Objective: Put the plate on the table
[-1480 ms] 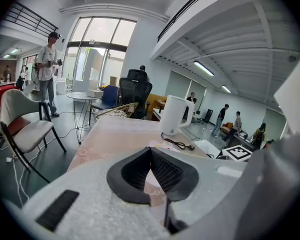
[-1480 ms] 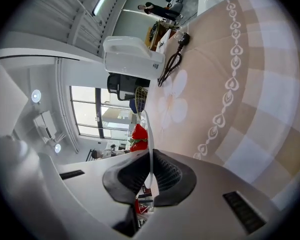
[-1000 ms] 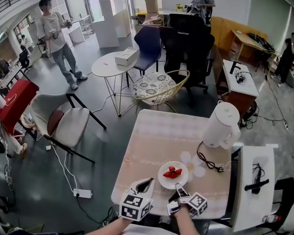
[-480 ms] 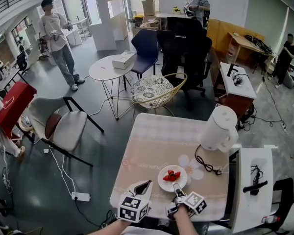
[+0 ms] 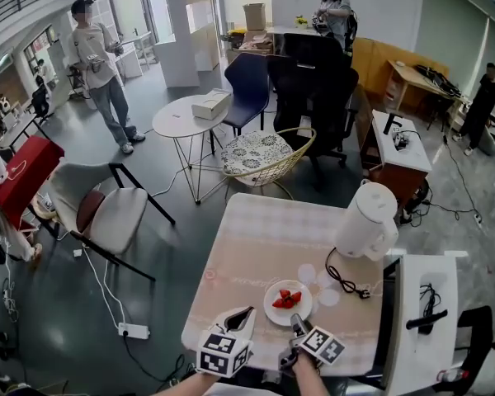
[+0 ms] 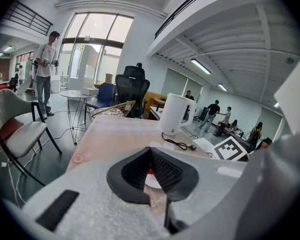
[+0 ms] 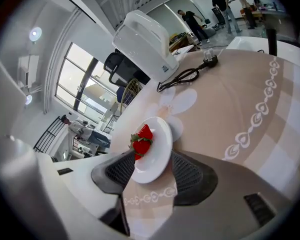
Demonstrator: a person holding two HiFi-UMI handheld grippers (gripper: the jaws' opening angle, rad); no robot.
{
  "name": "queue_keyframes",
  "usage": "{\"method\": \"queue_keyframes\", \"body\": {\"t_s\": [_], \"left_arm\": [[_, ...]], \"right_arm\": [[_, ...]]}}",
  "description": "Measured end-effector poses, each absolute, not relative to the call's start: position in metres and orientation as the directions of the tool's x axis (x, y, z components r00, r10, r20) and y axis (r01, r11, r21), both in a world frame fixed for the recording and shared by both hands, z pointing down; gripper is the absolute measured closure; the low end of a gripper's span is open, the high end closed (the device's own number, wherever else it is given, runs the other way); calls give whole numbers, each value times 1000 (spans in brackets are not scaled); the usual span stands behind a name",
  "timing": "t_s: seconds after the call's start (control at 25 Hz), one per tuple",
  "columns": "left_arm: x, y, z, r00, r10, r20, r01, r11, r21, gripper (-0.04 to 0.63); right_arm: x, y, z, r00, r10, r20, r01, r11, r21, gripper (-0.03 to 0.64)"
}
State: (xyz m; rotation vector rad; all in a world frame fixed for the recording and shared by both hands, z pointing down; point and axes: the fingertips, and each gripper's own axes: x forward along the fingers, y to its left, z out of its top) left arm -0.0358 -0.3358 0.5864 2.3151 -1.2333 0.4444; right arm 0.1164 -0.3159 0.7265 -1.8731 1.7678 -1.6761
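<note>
Plate sits on the surface, and the right gripper's jaws are opening around its near rim.
The white plate holds strawberries and lies flat near the surface's front edge. A kettle stands well apart behind it. The left gripper hovers just left of the plate, its jaws closed tip to tip on nothing.

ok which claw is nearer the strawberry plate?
Right. The right claw is opening, with the near rim of the plate between its jaws. The left claw sits off the plate's near-left side, not touching.
</note>
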Motion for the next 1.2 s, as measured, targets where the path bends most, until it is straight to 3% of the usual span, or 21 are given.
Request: {"method": "queue_keyframes", "body": {"t_s": [0.28,0.56,0.88,1.2], "left_arm": [[-15,-327,580,561,-674,480,-826,-491,276,589],[13,-322,564,588,-676,445,-808,-517,282,589],[47,-305,546,616,-675,406,-787,-550,279,589],[70,-283,534,626,-685,373,-779,-572,256,589]], "right_arm": [[115,-313,695,-310,-756,577,-702,-228,-675,429],[117,-313,629,-334,-813,477,-773,-54,-632,535],[118,-299,555,-367,-847,385,-869,164,-467,586],[115,-273,518,-401,-850,341,-893,279,-352,614]]}}
